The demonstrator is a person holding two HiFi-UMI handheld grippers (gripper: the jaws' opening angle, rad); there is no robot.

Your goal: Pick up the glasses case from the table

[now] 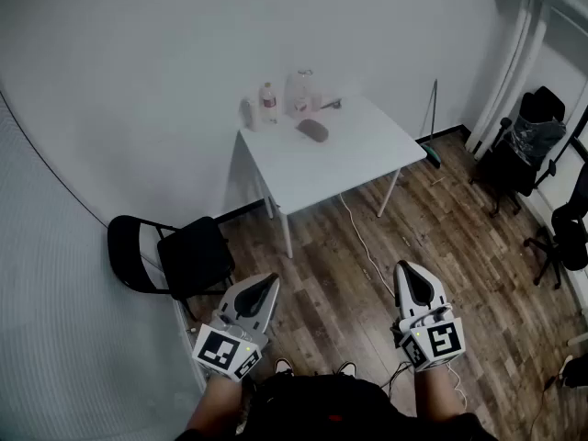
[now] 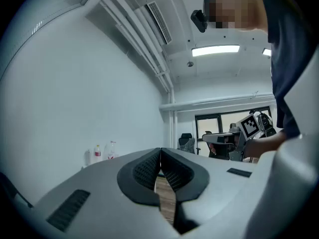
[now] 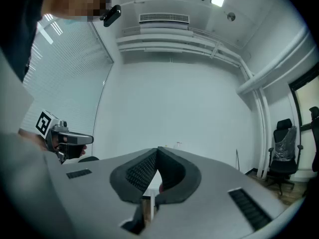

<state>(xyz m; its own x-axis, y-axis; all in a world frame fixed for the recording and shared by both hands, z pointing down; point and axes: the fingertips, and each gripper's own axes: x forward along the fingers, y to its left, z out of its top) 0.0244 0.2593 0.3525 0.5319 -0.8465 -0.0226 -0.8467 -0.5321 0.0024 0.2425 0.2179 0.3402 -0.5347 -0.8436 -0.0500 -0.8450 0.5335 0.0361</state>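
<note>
Distantly, the glasses case (image 1: 313,130) lies slantwise on the table (image 1: 360,157); left claw (image 1: 272,279) and right claw (image 1: 405,267) closed, empty.

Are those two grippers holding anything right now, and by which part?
Nothing is held: the left gripper and right gripper are both shut and empty. The glasses case lies on the table ahead.

The person holds both grippers out in front of the body, roughly side by side and well apart, each pointing level and forward. The left gripper (image 1: 266,285) has its jaws closed, the tips meeting with nothing between them (image 2: 160,153). The right gripper (image 1: 409,274) is likewise closed and empty (image 3: 157,151). Each carries its marker cube at the rear, the left cube (image 1: 223,351) and the right cube (image 1: 436,342), above bare forearms (image 1: 437,399).
</note>
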